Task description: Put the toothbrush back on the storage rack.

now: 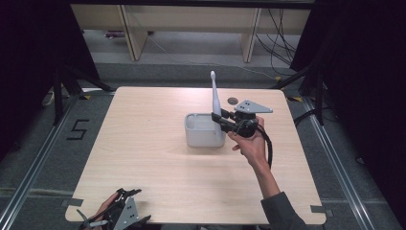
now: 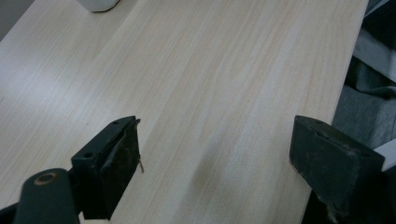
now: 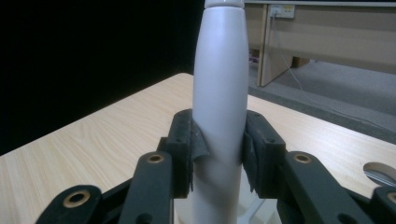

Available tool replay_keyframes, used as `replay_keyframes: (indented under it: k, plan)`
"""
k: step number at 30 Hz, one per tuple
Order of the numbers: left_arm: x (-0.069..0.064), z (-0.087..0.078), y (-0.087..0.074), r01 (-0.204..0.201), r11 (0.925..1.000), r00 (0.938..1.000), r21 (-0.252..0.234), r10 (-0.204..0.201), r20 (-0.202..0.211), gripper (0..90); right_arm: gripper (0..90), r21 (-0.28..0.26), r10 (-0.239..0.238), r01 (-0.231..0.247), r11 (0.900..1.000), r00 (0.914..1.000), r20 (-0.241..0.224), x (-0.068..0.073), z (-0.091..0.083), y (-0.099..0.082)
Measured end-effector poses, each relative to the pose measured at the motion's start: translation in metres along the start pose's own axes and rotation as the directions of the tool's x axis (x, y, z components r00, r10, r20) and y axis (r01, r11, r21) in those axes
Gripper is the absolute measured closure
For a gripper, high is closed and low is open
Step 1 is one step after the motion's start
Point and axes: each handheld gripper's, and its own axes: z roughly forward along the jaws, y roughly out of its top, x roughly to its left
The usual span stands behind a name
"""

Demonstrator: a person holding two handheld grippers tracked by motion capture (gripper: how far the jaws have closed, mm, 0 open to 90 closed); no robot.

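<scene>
Over at the near left corner of the table (image 1: 158, 158), the left gripper (image 1: 125, 211) rests low by the edge with its jaws standing wide apart and nothing between them; its own camera looks across bare wood toward a white shape at the far end. It appears to have no part in the work for now.

Moving toward the middle, a white rectangular holder (image 1: 205, 130) sits on the tabletop, and an electric toothbrush (image 1: 216, 98) rises upright above its right end, the brush head at the top.

To the right of that, the right gripper (image 1: 221, 122) is clamped on the toothbrush's lower handle; in the right gripper view the pads (image 3: 196, 144) press on both sides of the white body (image 3: 219, 93). The person's hand (image 1: 251, 143) holds the tool just beside the holder.

I judge the grasp done and the toothbrush brought to the holder. Whether its base already sits inside I cannot tell; seating it, if needed, and letting go look like what is left.
</scene>
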Motion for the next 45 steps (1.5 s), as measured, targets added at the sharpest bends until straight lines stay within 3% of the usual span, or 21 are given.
replay_keyframes:
  k: [6,8,11,12,13,18,19,20,22,24,25,26,30,31,38,40,42,43,44,45]
  plan:
    - [0.0,0.0,0.0,-0.002,1.0,1.0,0.0,0.002,-0.001,15.6,66.7,-0.006,0.004,-0.004,1.0,1.0,0.002,0.001,0.009,0.008]
    - [0.0,0.0,0.0,0.0,1.0,1.0,-0.002,0.0,0.0,15.6,66.7,-0.021,-0.017,0.017,0.9996,0.9998,0.011,-0.001,0.012,0.011]
    - [0.0,0.001,0.0,-0.003,1.0,1.0,-0.006,0.003,-0.006,15.6,66.6,-0.029,-0.014,0.014,0.9995,0.9996,0.025,-0.003,0.017,0.014]
    - [0.0,0.001,0.0,0.001,1.0,1.0,-0.008,-0.001,-0.009,15.6,66.6,-0.022,0.016,-0.016,0.9996,0.9997,0.016,-0.003,0.019,0.016]
    - [0.0,0.001,0.0,-0.001,1.0,1.0,-0.005,0.001,-0.004,15.6,66.6,-0.046,-0.006,0.006,0.9989,0.9998,0.019,-0.007,0.023,0.018]
    - [0.0,0.001,0.0,-0.002,1.0,1.0,-0.004,0.002,-0.004,15.6,66.7,-0.037,0.01,-0.009,0.9993,0.9995,0.031,-0.009,0.029,0.02]
    - [0.0,0.001,0.0,-0.003,1.0,1.0,-0.004,0.003,-0.003,15.6,66.7,-0.048,-0.005,0.007,0.9988,0.9994,0.033,-0.011,0.031,0.02]
    - [0.0,0.001,0.0,-0.003,1.0,1.0,-0.005,0.003,-0.003,15.6,66.6,-0.043,0.026,-0.025,0.9987,0.9993,0.027,-0.01,0.034,0.019]
    - [0.0,0.0,0.0,-0.003,1.0,1.0,0.004,0.003,0.004,15.6,66.6,-0.046,0.006,-0.005,0.9989,0.9993,0.037,-0.013,0.038,0.019]
    - [0.0,0.0,0.0,-0.007,0.9999,1.0,0.008,0.007,0.004,15.6,66.6,-0.038,0.028,-0.027,0.9989,0.999,0.035,-0.012,0.041,0.017]
    - [0.0,0.001,0.0,-0.006,1.0,1.0,-0.002,0.006,-0.002,15.6,66.6,-0.038,-0.004,0.006,0.9992,0.9987,0.051,-0.014,0.043,0.016]
    - [0.0,0.001,0.0,-0.002,1.0,1.0,-0.006,0.002,-0.002,15.6,66.6,-0.028,0.03,-0.029,0.9992,0.9987,0.042,-0.013,0.045,0.015]
    - [0.0,0.001,-0.001,-0.004,1.0,1.0,-0.002,0.004,-0.002,15.6,66.6,-0.025,0.005,-0.003,0.9997,0.9983,0.058,-0.015,0.053,0.011]
    - [0.0,0.001,0.0,-0.005,1.0,1.0,-0.003,0.005,-0.004,15.6,66.6,-0.012,0.017,-0.016,0.9998,0.998,0.06,-0.014,0.054,0.01]
    - [0.0,0.0,0.0,-0.006,0.9999,1.0,-0.014,0.006,-0.005,15.5,66.6,0.059,-0.019,0.013,0.9982,0.9954,0.094,-0.013,0.067,0.001]
    - [0.0,0.0,0.0,-0.006,0.9999,1.0,-0.012,0.006,-0.004,15.6,66.6,0.095,-0.067,0.058,0.9938,0.9933,0.095,-0.016,0.07,-0.001]
    - [0.0,0.0,0.0,-0.011,0.9999,0.9999,-0.005,0.011,-0.006,15.5,66.6,0.116,-0.043,0.032,0.9927,0.995,0.09,-0.014,0.074,-0.004]
    - [0.0,0.0,0.0,-0.007,0.9999,1.0,-0.014,0.007,-0.005,15.6,66.6,0.125,-0.066,0.054,0.9906,0.9936,0.092,-0.015,0.075,-0.006]
    - [0.0,0.0,0.0,-0.006,0.9999,1.0,-0.013,0.006,-0.005,15.6,66.5,0.148,-0.047,0.033,0.9884,0.9943,0.096,-0.014,0.076,-0.007]
    - [0.0,0.0,0.0,-0.007,0.9999,1.0,-0.012,0.007,-0.004,15.6,66.5,0.149,-0.064,0.05,0.9875,0.994,0.089,-0.015,0.077,-0.009]
